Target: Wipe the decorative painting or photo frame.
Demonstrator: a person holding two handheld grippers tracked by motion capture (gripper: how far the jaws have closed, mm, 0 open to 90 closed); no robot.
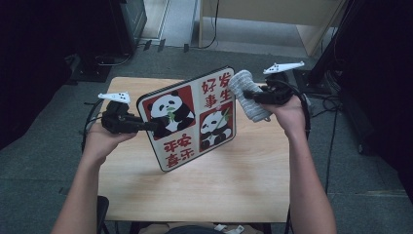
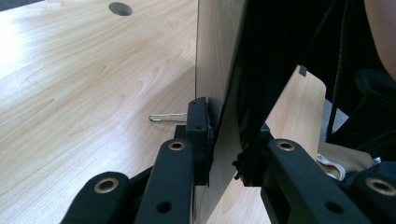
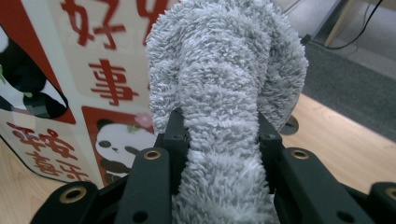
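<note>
The left gripper (image 1: 146, 126) has its jaws clamped on the left edge of a panda picture board (image 1: 195, 119), holding it tilted above the wooden table (image 1: 195, 190), its printed face turned up toward the near side; in the left gripper view the jaws pinch the thin board (image 2: 219, 70) edge-on, one pad on each face, with a small metal hook (image 2: 166, 116) jutting from its plain back; the right gripper (image 1: 251, 95), at the board's far right corner, has its jaws closed tight on a grey fluffy cloth (image 1: 248, 95), which bulges above and hangs below the jaws; in the right gripper view the cloth (image 3: 224, 93) sits just beside the board's printed face (image 3: 93, 70), touching or nearly so.
</note>
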